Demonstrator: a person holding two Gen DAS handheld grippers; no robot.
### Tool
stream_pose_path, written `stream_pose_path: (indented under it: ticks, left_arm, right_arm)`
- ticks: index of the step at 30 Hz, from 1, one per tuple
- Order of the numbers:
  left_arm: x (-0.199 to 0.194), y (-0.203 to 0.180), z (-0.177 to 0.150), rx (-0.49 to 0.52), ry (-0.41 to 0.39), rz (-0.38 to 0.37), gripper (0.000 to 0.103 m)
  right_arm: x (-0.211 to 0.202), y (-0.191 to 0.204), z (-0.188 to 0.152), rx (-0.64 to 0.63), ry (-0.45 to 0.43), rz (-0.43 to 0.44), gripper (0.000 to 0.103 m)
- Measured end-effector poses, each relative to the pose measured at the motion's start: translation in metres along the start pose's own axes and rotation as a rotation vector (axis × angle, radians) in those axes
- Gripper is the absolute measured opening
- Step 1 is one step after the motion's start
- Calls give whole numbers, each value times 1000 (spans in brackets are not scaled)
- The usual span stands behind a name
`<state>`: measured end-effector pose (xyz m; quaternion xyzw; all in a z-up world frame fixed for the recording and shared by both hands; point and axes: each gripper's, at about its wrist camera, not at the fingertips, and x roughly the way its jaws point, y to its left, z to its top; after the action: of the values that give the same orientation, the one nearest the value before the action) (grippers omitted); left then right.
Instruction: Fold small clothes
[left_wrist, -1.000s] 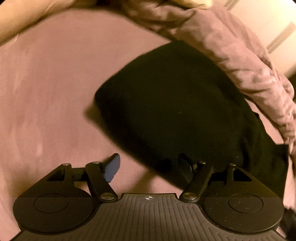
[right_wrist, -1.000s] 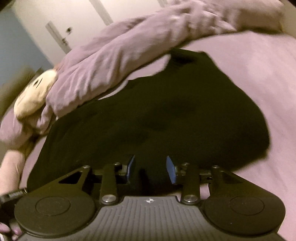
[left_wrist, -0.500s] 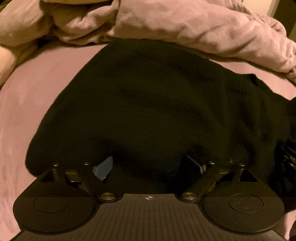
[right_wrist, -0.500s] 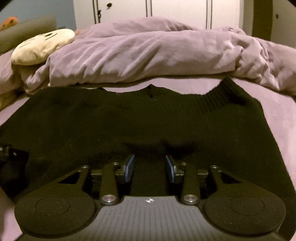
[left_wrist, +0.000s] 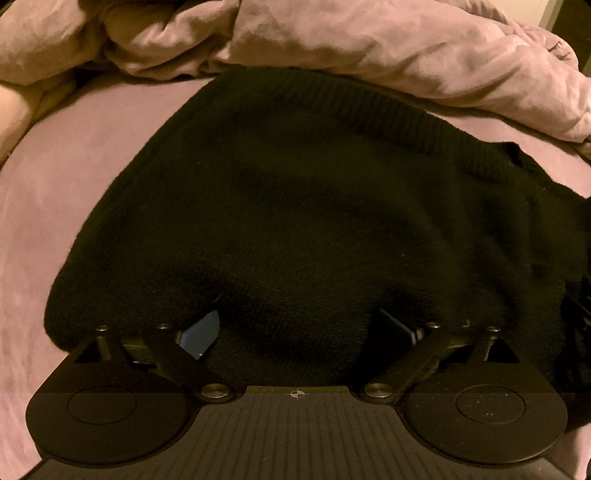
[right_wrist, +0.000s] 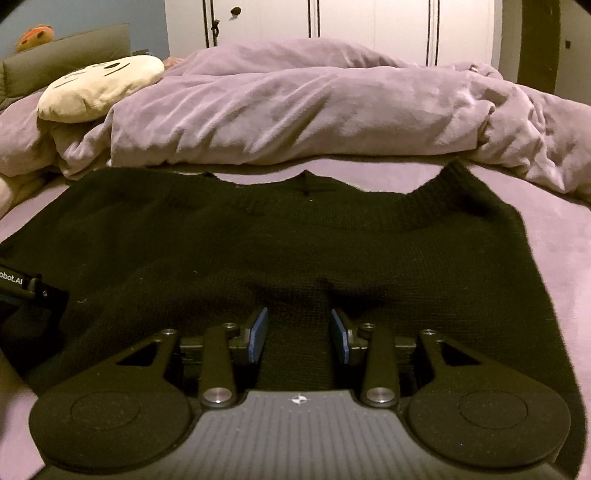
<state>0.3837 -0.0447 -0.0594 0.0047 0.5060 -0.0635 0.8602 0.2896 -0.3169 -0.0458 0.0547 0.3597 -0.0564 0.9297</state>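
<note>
One black knitted sweater (right_wrist: 295, 251) is seen, and it is spread on the bed (right_wrist: 561, 240), on the purple sheet. Its ribbed edge lies on the far side, just beside one crumpled purple duvet (right_wrist: 314, 114) which is heaped across the far part of the bed. One cream plush toy (right_wrist: 99, 88) with a drawn face is placed at the far left, against the duvet. Behind the bed, white wardrobe doors (right_wrist: 369, 26) are visible.

Two grippers are counted. The left gripper (left_wrist: 297, 332) is held at the near edge of the sweater; its blue pads (left_wrist: 201, 334) are spread wide, and a fold of the black knit is bunched between them. It cannot be told whether the pads touch the cloth. The right gripper (right_wrist: 299, 332) is also placed at the near edge, further to the right; its fingers are partly apart, with a raised ridge of the knit between them, and no pinching can be confirmed.

No containers are seen on the bed.
</note>
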Motion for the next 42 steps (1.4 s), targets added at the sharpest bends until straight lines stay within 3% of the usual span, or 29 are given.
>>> stream_pose_path:
  ticks: [5,7,8,9,12,15,19,24,28,30,35,42]
  left_arm:
    - [-6,41,-1,-176,16,-67,94]
    - [-14,59,-8,-232,1,-58,92]
    - [-16,67,-13,-256,2,-38,91]
    - [-18,77,-20,-282,8,-26,90]
    - [-24,94,-39,-339,9,-57,90]
    - [-20,102,-53,-399,69,-61,91]
    - [-23,107,-62,-461,24,-125,94]
    - [-21,120,-61,-573,-7,-227,93]
    - [-12,141,-64,-735,-25,-362,78]
    - [-5,150,-68,-797,-14,-369,70]
    - [-6,157,-70,-775,-11,-383,62]
    - [-10,139,-45,-550,-13,-289,47]
  right_arm:
    - [-21,-27,-3,115,-6,-62,35]
    - [-30,-37,-7,153,2,-109,41]
    - [-33,-41,-10,175,26,-164,51]
    - [-35,-49,-15,211,56,-216,51]
    - [-52,-58,-27,271,53,-196,51]
    - [-63,-45,-31,244,53,-185,51]
    - [-67,-20,-29,217,43,-101,50]
    - [-57,14,-22,166,45,6,30]
    - [-46,33,-13,168,39,62,20]
    - [-40,42,-8,178,31,87,17]
    - [-24,58,-4,181,35,102,16]
    - [-10,73,-18,101,80,24,16]
